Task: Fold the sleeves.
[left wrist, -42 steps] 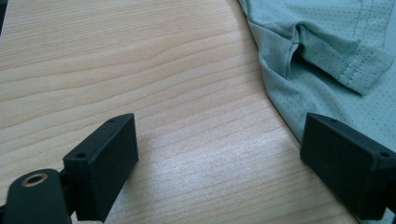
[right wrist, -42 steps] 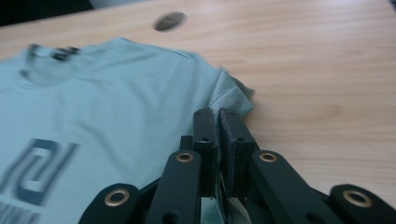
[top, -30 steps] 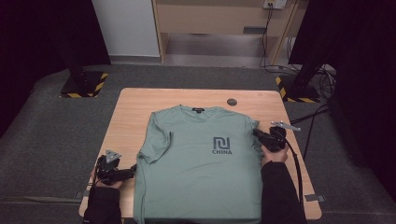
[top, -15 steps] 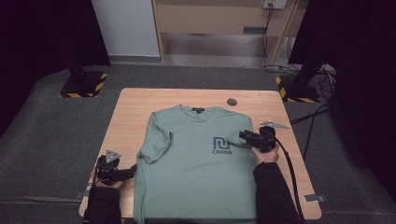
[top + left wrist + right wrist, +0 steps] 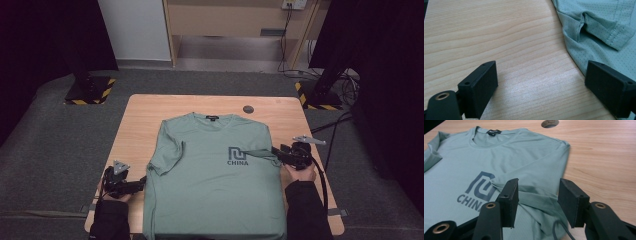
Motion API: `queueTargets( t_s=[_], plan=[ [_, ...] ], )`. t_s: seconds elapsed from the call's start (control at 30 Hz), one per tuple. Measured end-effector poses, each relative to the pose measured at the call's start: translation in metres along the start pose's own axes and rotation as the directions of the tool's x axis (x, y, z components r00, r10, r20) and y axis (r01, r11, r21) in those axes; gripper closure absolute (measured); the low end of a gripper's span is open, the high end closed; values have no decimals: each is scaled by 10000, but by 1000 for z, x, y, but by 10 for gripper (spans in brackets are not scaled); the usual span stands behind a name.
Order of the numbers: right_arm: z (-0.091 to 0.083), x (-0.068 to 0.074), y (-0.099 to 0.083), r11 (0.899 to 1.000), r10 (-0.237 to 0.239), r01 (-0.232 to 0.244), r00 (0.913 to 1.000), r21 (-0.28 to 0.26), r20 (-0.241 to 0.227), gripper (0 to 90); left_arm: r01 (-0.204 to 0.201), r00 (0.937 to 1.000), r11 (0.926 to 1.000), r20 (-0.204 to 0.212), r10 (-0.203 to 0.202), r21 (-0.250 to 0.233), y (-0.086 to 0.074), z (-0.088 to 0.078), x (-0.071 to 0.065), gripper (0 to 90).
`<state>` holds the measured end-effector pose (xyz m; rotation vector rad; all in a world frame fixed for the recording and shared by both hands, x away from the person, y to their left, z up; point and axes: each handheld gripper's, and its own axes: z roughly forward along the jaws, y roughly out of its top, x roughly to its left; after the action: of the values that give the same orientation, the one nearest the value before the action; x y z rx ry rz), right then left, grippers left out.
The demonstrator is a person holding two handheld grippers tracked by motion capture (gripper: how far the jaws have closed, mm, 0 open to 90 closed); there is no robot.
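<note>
- The green T-shirt (image 5: 215,185) lies flat, front up, on the wooden table (image 5: 145,120), its hem at the near edge; the right sleeve (image 5: 536,195) is folded inward over the chest, beside the printed logo (image 5: 237,156).
- The right gripper (image 5: 278,153) is at this folded sleeve. Its jaws have just been opening and stand apart, with the cloth between them but not pressed.
- The left gripper (image 5: 541,87) rests wide open on bare wood, just beside the shirt's left edge, holding nothing.
- Risk, as I judge it: if the right gripper pulls away while a pad drags on the fabric, the sleeve may unfold.
- If the left gripper grips too little of the cloth, the edge may slip out and wrinkle.
</note>
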<state>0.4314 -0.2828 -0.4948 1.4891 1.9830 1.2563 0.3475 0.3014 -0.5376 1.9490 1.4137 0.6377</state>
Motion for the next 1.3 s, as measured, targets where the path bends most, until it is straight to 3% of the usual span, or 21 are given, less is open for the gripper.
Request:
queueTargets(
  t_s=[0.2, 0.27, 0.3, 0.4, 0.53, 0.67, 0.7, 0.8, 0.93, 1.13, 1.3],
  plan=[
    [-15, -7, -1, 9994, 174, -174, 9998, -288, -12, 527, 5, 10000, 10000, -1, -5, -2, 0, 0, 0, 102],
    [-19, -9, -2, 9979, 495, -497, 9987, -417, -76, 527, 3, 10000, 10000, 0, -3, -2, 0, 0, 0, 102],
    [-21, -10, -3, 9971, 507, -515, 9986, -554, -160, 527, 7, 10000, 10000, 1, -7, -3, 0, 0, 0, 102],
    [-26, -12, -5, 9971, 257, -241, 9995, -727, 204, 526, 5, 10000, 10000, -1, -5, 1, 0, 0, 0, 102],
    [-26, -19, -9, 9932, 477, -481, 9988, -1060, -65, 473, 5, 10000, 10000, -2, -5, 0, 0, 0, 0, 102],
    [-24, -21, -12, 9925, 266, -209, 9986, -1204, 457, 439, -2, 10000, 10000, 4, 2, 4, 0, 0, 0, 100],
    [-23, -21, -13, 9931, 293, -233, 9983, -1152, 499, 441, 0, 10000, 10000, 5, 0, 3, 0, 0, 0, 100],
    [-18, -26, -11, 9958, 864, -851, 9955, -333, 392, 440, -1, 10000, 10000, 4, 1, 3, 0, 0, 0, 100],
    [-11, -32, -14, 9963, 835, -849, 9939, 162, 717, 424, -2, 10000, 10000, 1, 2, 6, 0, 0, 0, 100],
    [0, -30, -16, 9977, 610, -625, 9968, 274, 523, 431, -6, 10000, 10000, -6, 6, 8, 0, 0, 0, 99],
    [6, -26, -18, 9979, 598, -604, 9978, 217, 268, 494, -3, 10000, 10000, -6, 3, 6, 0, 0, 0, 99]
  ],
)
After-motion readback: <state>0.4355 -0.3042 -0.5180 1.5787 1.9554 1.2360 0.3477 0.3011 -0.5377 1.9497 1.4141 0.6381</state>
